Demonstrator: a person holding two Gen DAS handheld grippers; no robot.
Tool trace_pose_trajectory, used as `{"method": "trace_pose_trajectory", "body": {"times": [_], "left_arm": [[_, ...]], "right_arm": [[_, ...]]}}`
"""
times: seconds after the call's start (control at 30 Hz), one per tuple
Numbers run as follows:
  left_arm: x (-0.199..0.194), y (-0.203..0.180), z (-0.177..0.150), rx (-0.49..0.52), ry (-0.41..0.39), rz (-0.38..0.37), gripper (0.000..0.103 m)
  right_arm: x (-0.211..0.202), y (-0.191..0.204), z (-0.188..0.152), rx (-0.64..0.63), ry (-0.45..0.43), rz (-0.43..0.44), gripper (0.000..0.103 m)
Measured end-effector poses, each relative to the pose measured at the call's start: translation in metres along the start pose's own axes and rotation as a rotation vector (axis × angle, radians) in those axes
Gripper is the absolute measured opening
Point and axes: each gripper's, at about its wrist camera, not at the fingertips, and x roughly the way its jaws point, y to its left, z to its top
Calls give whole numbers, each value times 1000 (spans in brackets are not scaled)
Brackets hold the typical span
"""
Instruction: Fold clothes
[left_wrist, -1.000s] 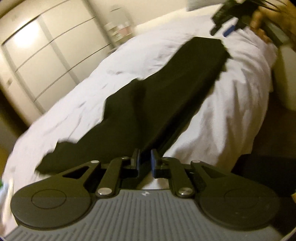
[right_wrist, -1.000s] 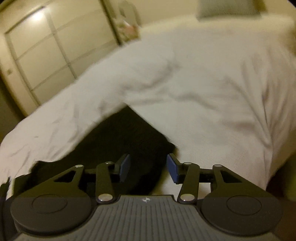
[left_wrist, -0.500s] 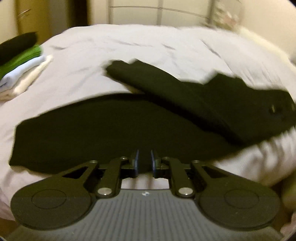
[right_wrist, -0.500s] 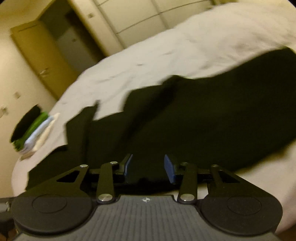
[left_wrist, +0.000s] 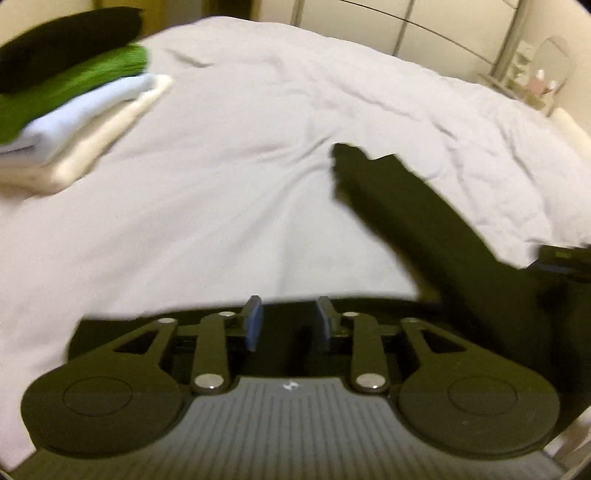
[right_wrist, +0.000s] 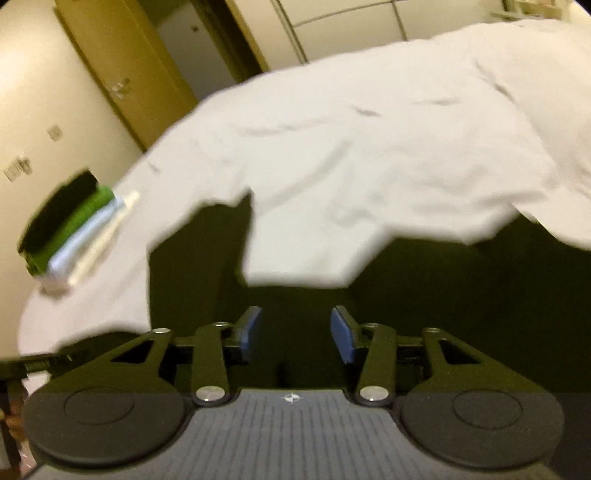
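A black garment (left_wrist: 424, 221) lies on the white bed (left_wrist: 240, 166), one strip reaching up toward the middle. In the left wrist view my left gripper (left_wrist: 289, 325) hangs over its near edge. Its jaws are opening, and black cloth lies under the gap with no pad pressing on it. In the right wrist view my right gripper (right_wrist: 294, 334) is over the same black garment (right_wrist: 461, 288). Its jaws are opening too, blue pads wide apart, dark cloth beneath them untouched. The right gripper's tip (left_wrist: 565, 256) shows at the right edge of the left wrist view.
A stack of folded clothes (left_wrist: 66, 92), black, green, pale blue and cream, sits on the bed's far left corner, also seen as the stack (right_wrist: 70, 229). A small shelf with a mirror (left_wrist: 543, 77) stands beyond the bed. A brown door (right_wrist: 122, 74) and sliding closet panels (right_wrist: 332, 22) line the wall.
Both views swung left across the bed, bringing the folded stack into sight. The left jaws, shut on the black cloth before, have parted. The right jaws narrowed slightly, then widened again.
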Motion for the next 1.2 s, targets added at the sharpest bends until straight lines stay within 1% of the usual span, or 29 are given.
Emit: {"method": "trace_pose_trajectory", "body": {"times": [0.13, 0.2, 0.23, 0.27, 0.3, 0.33, 0.37, 0.43, 0.5, 0.6, 0.63, 0.67, 0.7, 0.73, 0.77, 0.8, 0.87, 0.9, 0.93, 1.0, 1.03, 1.13, 1.17, 1.2], "left_arm": [[18, 6, 8, -36, 23, -5, 28], [21, 13, 8, -64, 25, -2, 28], [20, 18, 7, -79, 23, 3, 28], [16, 24, 5, -96, 17, 11, 28], [12, 30, 3, -112, 11, 16, 28], [5, 37, -1, -131, 2, 18, 28], [-3, 45, -4, -152, -9, 20, 28], [-22, 61, -14, -200, -27, 23, 28], [-45, 77, -28, -253, -47, 24, 28], [-77, 99, -52, -332, -65, 16, 28], [-85, 105, -61, -356, -68, 12, 28], [-91, 109, -68, -376, -65, 9, 29], [-96, 114, -76, -395, -62, 5, 29], [-102, 115, -83, -401, -61, 6, 29], [-106, 114, -90, -392, -60, 12, 29], [-110, 112, -96, -376, -59, 19, 29], [-113, 97, -101, -307, -57, 24, 29], [-113, 89, -102, -265, -60, 19, 29], [-113, 79, -102, -211, -68, 15, 29], [-111, 49, -100, -64, -95, 1, 29], [-108, 31, -97, 26, -114, -8, 30], [-97, -21, -93, 279, -172, -14, 32], [-91, -39, -94, 370, -191, -4, 36], [-83, -56, -95, 459, -209, 18, 38]], "right_arm": [[66, -12, 32, 149, 108, 120, 53], [100, -23, 39, 284, 167, 185, 63], [112, -26, 41, 323, 179, 202, 63], [123, -28, 42, 353, 186, 215, 63], [131, -23, 42, 345, 185, 219, 53], [134, -15, 45, 309, 173, 227, 36], [136, -2, 47, 262, 164, 245, 8], [126, 31, 51, 142, 106, 261, 7], [109, 84, 46, -70, 24, 283, 7], [80, 159, 13, -354, -21, 351, 6], [75, 183, -2, -445, -19, 367, 7], [72, 202, -21, -523, 1, 373, 12], [70, 220, -41, -598, 27, 376, 21], [70, 234, -61, -666, 52, 360, 32], [70, 246, -82, -732, 77, 337, 54], [68, 252, -102, -790, 96, 311, 59], [61, 262, -142, -900, 129, 253, 61], [55, 260, -155, -912, 135, 234, 65], [47, 255, -166, -912, 137, 218, 67], [28, 233, -173, -814, 150, 195, 69], [18, 219, -172, -744, 153, 188, 70], [-12, 165, -157, -465, 106, 100, 72], [-21, 141, -147, -346, 80, 50, 74], [-29, 118, -139, -241, 56, 11, 74]]}}
